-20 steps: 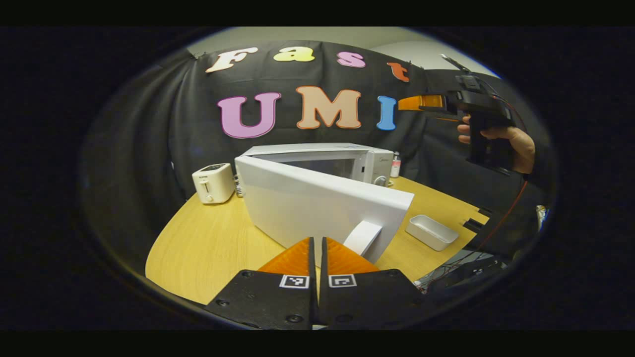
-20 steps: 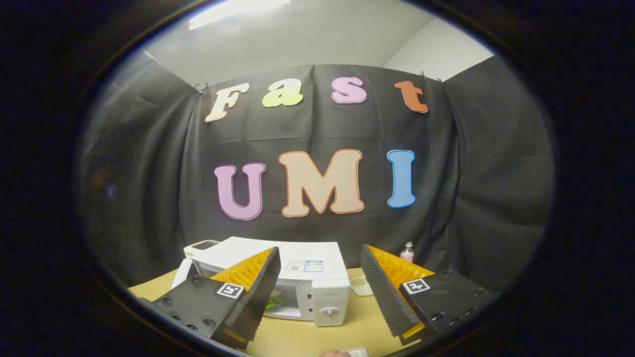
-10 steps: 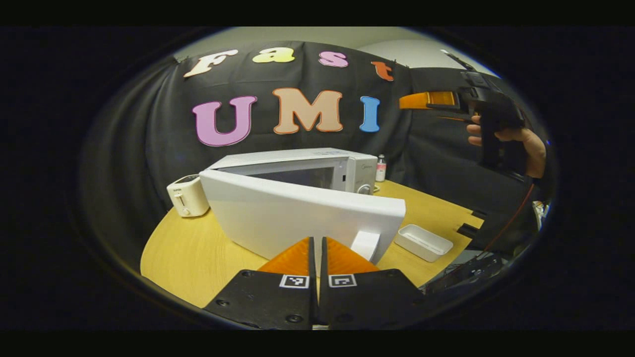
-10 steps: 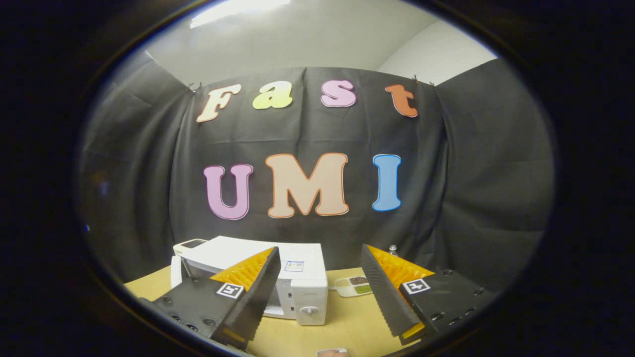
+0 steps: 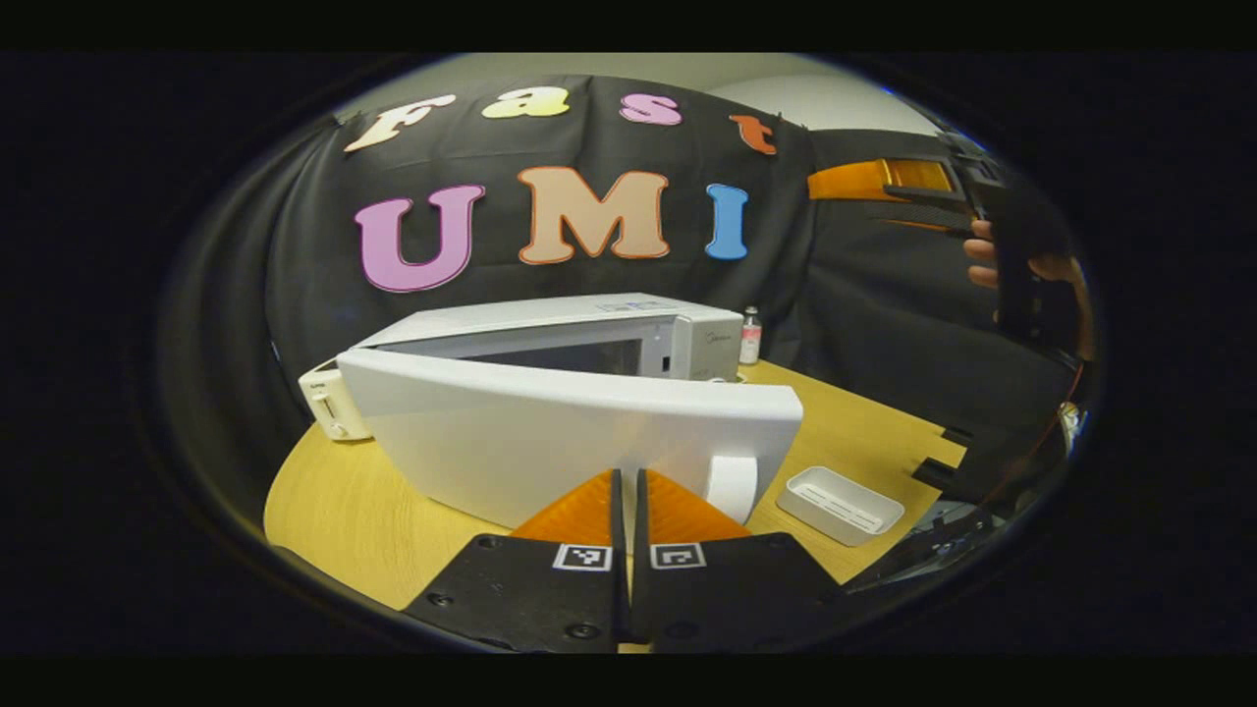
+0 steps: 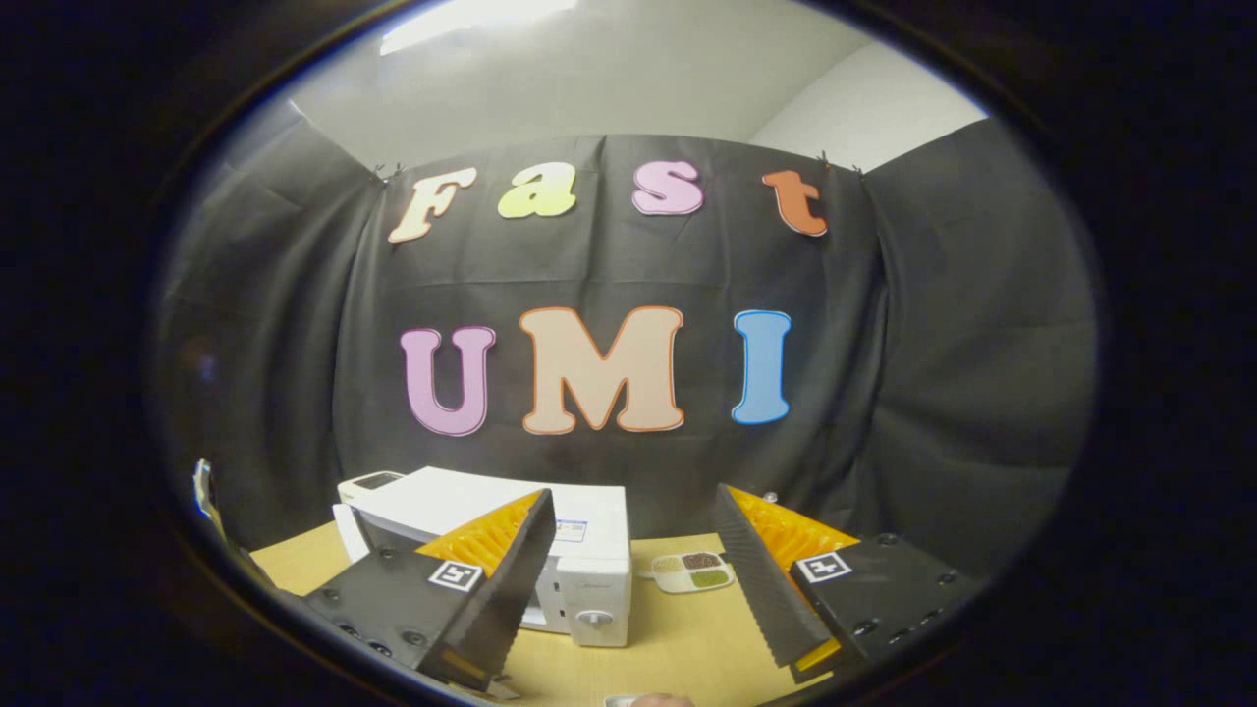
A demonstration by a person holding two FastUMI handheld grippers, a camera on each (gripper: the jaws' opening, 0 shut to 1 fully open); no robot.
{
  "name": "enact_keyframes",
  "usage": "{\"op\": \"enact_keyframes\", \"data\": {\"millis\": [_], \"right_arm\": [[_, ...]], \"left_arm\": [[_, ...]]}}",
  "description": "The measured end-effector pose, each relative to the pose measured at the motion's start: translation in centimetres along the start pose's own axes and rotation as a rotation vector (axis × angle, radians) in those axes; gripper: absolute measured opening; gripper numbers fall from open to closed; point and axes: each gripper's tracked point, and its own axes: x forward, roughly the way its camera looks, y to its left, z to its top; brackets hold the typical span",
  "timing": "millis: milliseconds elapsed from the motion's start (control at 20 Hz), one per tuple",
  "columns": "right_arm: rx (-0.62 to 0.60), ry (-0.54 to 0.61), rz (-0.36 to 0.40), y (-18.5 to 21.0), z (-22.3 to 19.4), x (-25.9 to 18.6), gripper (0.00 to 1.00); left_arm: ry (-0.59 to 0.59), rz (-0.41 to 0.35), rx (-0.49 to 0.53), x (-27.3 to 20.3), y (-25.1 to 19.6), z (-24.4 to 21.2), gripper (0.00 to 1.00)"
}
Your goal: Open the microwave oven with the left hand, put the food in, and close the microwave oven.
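Door-closing step, by the look of it. In the left gripper view the left tool (image 5: 628,491) sits clenched, fingers together and gripping nothing, low centre of frame, tips near the microwave door (image 5: 579,442), which stands partly ajar. Contact can't be confirmed. The microwave (image 6: 589,570) sits on the desk (image 6: 678,648). The right tool (image 6: 633,560) is released, empty, raised. Food inside: can't tell. Next: push the door until it latches.

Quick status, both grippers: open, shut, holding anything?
Left gripper: fingers shut together, nothing between them, against the microwave door.
Right gripper: open, empty, held up high.
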Motion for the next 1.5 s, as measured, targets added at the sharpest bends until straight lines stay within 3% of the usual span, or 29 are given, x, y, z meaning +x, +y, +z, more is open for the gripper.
{"op": "enact_keyframes", "data": {"millis": [50, 100, 600, 650, 750, 800, 850, 900, 1000, 1050, 1100, 1150, 1500], "right_arm": [[0.004, 0.002, 0.007, 0.0, 0.0, 0.0, 0.92], [0.003, 0.003, 0.016, 0.0, 0.0, 0.1, 0.99], [-0.025, 0.005, 0.119, 0.3, -0.2, 0.9, 1.00], [-0.023, 0.002, 0.129, 0.4, -0.1, 0.9, 0.92], [-0.022, 0.001, 0.148, 0.5, 0.1, 1.2, 0.92], [-0.019, 0.001, 0.158, 0.6, 0.1, 1.5, 1.00], [-0.021, 0.005, 0.165, 0.7, 0.0, 1.6, 1.00], [-0.022, 0.007, 0.171, 0.7, 0.0, 1.8, 0.92], [-0.026, 0.002, 0.182, 1.0, 0.1, 2.2, 0.92], [-0.032, -0.007, 0.186, 0.9, 0.3, 2.3, 1.00], [-0.038, -0.011, 0.192, 1.1, 0.4, 2.5, 1.00], [-0.044, -0.014, 0.194, 1.2, 0.4, 2.6, 0.92], [-0.048, -0.021, 0.202, 1.1, 0.4, 3.1, 0.93]], "left_arm": [[-0.001, 0.000, -0.003, 0.6, -0.2, 0.2, 0.02], [0.002, 0.000, -0.005, 1.2, -0.5, 0.3, 0.00], [0.004, 0.101, -0.006, 6.6, 1.3, 1.7, 0.00], [-0.002, 0.110, -0.002, 7.0, 1.5, 1.9, 0.02], [-0.016, 0.129, -0.002, 7.9, 1.9, 2.4, 0.00], [-0.021, 0.139, -0.006, 8.2, 2.1, 2.6, 0.00], [-0.026, 0.147, -0.011, 8.5, 2.2, 2.8, 0.01], [-0.032, 0.155, -0.015, 9.0, 2.3, 3.0, 0.01], [-0.027, 0.182, -0.016, 9.6, 2.9, 3.3, 0.00], [-0.024, 0.192, -0.015, 9.8, 3.1, 3.5, 0.00], [-0.030, 0.197, -0.016, 10.1, 3.1, 3.6, 0.00], [-0.037, 0.200, -0.018, 10.4, 3.2, 3.9, 0.00], [-0.023, 0.246, -0.027, 12.5, 4.3, 4.7, 0.01]]}}
